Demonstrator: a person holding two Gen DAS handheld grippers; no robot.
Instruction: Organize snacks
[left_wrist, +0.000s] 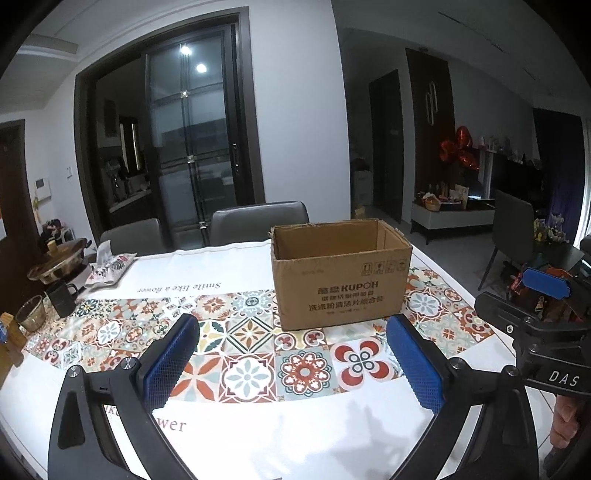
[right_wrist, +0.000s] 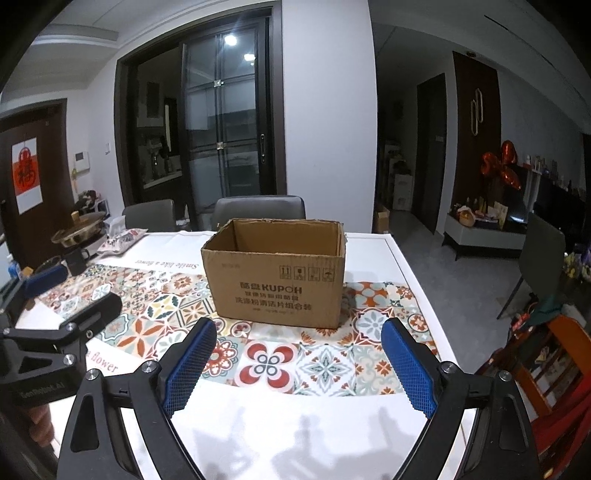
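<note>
A: Where's your box?
B: The cardboard box (left_wrist: 341, 275) stands open-topped on the tablecloth (left_wrist: 207, 273), ahead of both your tools. Its floor is hidden from you.
A: And the jaws?
B: Your left gripper (left_wrist: 291, 365) and right gripper (right_wrist: 299, 365) gape wide, holding nothing.

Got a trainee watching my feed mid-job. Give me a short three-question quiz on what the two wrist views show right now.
1. True or false: the cardboard box stands with its top open.
2. Multiple choice: the left tool is (a) shut on a snack, (b) open and holding nothing, (c) inside the box.
3. Fill in: on the tablecloth, the black mug sits to the ___ of the box, seen from the left wrist.

Key
1. True; no flaps cover it.
2. b; the right tool is open too.
3. Left, near the glass bowl and metal pot.
</note>
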